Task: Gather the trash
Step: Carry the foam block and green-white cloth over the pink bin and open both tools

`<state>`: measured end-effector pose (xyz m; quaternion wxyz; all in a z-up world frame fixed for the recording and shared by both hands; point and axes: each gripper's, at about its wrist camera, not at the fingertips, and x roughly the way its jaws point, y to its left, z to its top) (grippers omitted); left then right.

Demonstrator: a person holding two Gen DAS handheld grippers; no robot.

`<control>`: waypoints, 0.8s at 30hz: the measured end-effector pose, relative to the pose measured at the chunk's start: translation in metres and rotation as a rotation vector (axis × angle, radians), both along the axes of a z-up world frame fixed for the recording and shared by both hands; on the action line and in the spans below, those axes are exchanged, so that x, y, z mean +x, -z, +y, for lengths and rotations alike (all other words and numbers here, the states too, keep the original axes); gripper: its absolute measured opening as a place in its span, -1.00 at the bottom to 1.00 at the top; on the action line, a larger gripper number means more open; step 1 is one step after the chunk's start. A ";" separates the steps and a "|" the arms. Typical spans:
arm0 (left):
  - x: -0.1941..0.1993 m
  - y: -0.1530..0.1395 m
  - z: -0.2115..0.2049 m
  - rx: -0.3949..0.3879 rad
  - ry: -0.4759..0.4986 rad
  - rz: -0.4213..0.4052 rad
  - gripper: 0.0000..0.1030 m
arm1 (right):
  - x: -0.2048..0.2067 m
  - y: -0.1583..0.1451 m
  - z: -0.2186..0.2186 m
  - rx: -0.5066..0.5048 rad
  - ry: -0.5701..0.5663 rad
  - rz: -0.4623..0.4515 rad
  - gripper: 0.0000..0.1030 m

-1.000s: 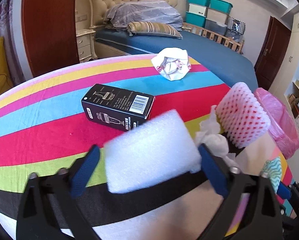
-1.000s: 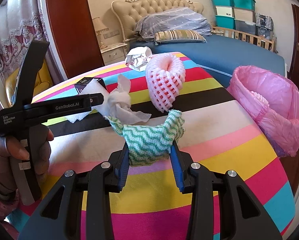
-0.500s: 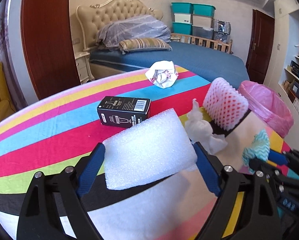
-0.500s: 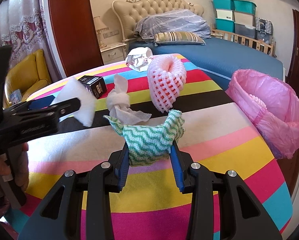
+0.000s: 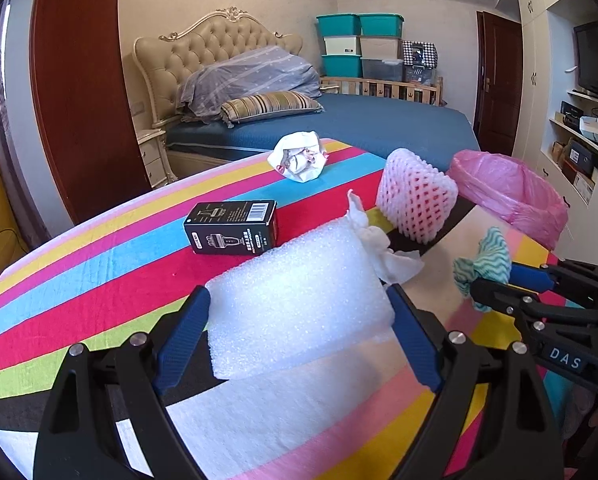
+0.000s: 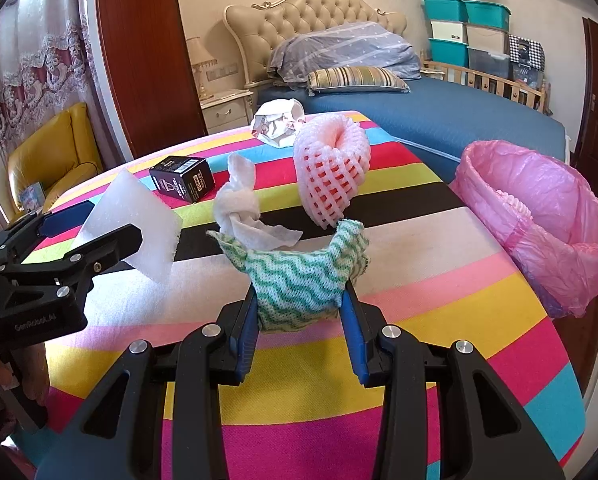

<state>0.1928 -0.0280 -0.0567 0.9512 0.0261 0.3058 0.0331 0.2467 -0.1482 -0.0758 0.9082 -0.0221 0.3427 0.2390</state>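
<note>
My left gripper (image 5: 297, 320) is shut on a white foam block (image 5: 299, 304), held just above the striped table (image 5: 99, 264); in the right wrist view the same foam block (image 6: 135, 224) hangs at the left. My right gripper (image 6: 301, 312) is shut on a green-and-white wavy cloth (image 6: 299, 280), seen also as a cloth (image 5: 485, 264) at the right of the left wrist view. On the table lie a crumpled white tissue (image 6: 243, 212), a pink foam fruit net (image 6: 331, 172), a black box (image 6: 181, 178) and a crumpled paper ball (image 6: 277, 122). A pink-lined bin (image 6: 539, 216) stands off the table's right edge.
A bed (image 6: 439, 120) with pillows stands beyond the table. A yellow armchair (image 6: 55, 156) sits at the left, a nightstand (image 6: 227, 110) behind it. Stacked storage bins (image 5: 359, 48) and a dark door (image 5: 499, 88) are at the back right. A person's hand (image 6: 3, 384) grips the left tool.
My left gripper has carried the foam block rightward, closer to the tissue and the right gripper, and has rolled more level. The right gripper and its cloth have stayed put.
</note>
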 end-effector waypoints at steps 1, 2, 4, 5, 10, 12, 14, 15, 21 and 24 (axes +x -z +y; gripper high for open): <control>0.000 0.000 -0.001 0.001 0.001 -0.002 0.66 | 0.000 0.000 0.000 0.002 0.001 0.000 -0.28; -0.001 0.000 -0.001 0.002 0.002 -0.003 0.66 | 0.001 0.000 0.000 0.005 0.002 0.000 -0.28; -0.002 0.000 -0.002 0.006 0.005 -0.007 0.67 | 0.000 -0.001 -0.002 0.011 0.004 -0.001 -0.28; -0.003 0.000 -0.004 0.008 0.008 -0.009 0.67 | 0.000 -0.001 -0.003 0.014 0.005 -0.002 -0.28; -0.005 0.002 -0.009 0.012 0.020 -0.015 0.67 | -0.002 -0.002 -0.006 0.033 0.008 -0.004 -0.28; -0.006 0.001 -0.011 0.018 0.024 -0.023 0.67 | -0.001 -0.003 -0.008 0.045 0.014 -0.001 -0.28; -0.007 -0.002 -0.012 0.016 0.027 -0.032 0.67 | -0.001 -0.004 -0.012 0.061 0.023 -0.002 -0.28; -0.007 -0.003 -0.013 0.014 0.028 -0.035 0.67 | -0.001 -0.005 -0.015 0.069 0.029 -0.001 -0.28; -0.006 -0.008 -0.022 0.009 0.058 -0.050 0.67 | 0.000 -0.010 -0.038 0.078 0.079 -0.018 -0.28; -0.004 -0.011 -0.033 0.001 0.095 -0.053 0.67 | 0.002 -0.015 -0.054 0.083 0.117 -0.032 -0.28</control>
